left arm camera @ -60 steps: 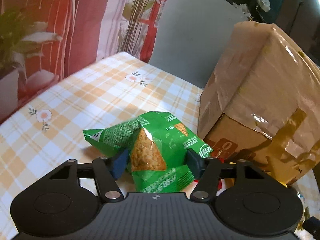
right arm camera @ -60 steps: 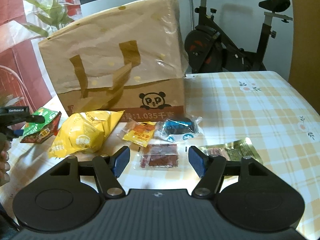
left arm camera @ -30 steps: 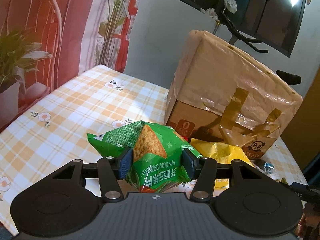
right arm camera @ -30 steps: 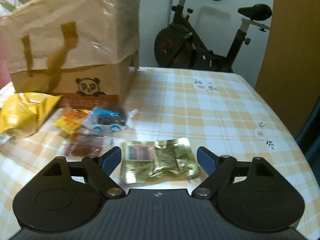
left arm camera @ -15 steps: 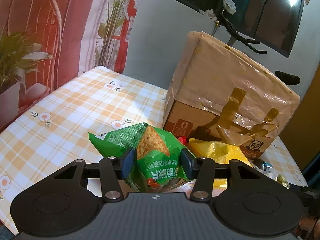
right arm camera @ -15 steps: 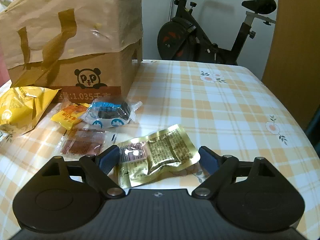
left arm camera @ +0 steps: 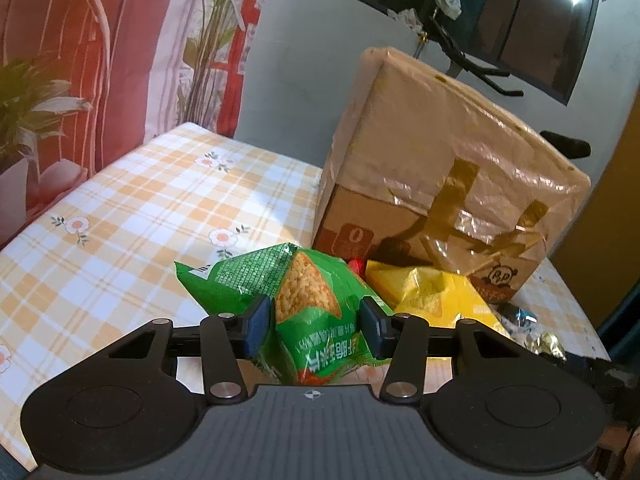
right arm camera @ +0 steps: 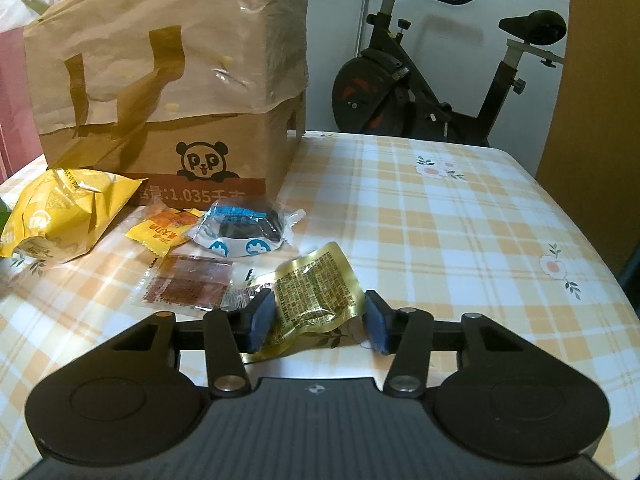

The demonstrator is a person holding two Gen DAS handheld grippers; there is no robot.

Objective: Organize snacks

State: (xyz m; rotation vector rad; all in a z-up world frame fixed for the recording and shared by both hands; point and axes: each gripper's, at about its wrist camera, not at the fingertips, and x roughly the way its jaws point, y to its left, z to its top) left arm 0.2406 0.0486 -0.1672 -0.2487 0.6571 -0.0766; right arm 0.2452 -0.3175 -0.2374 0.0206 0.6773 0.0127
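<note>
I'm holding the green chip bag (left arm camera: pixel 308 312) in the left gripper (left arm camera: pixel 312 326), pads pressed into both sides, bag lifted above the tabletop (left arm camera: pixel 132 216) in front of the cardboard box (left arm camera: pixel 440 184). Right gripper (right arm camera: pixel 318 320) is narrowing on the gold foil packet (right arm camera: pixel 316 288): left pad is touching it, right pad looks just beside the edge, so I cannot tell if it's actually gripped. Packet is curling up off the tabletop (right arm camera: pixel 440 220).

Risks as I'm judging them:
- Green bag is puffy and slick; squeezing harder could pop it, and holding it loosely could let it slide out.
- Foil packet is thin and buckling; it could fold and squirt out forward if the pads are only catching 1 edge.
- Yellow bag (right arm camera: pixel 60 212), orange sachet (right arm camera: pixel 162 232), blue-and-white wrapper (right arm camera: pixel 240 234) and clear brown packet (right arm camera: pixel 188 286) are lying close together, easy to drag along.

Hard to see: a red thing (left arm camera: pixel 356 266) behind the green bag is mostly hidden. Box top is covered by a paper bag, so I'm not seeing any opening. Near end of the foil packet is cut off by the gripper body.
</note>
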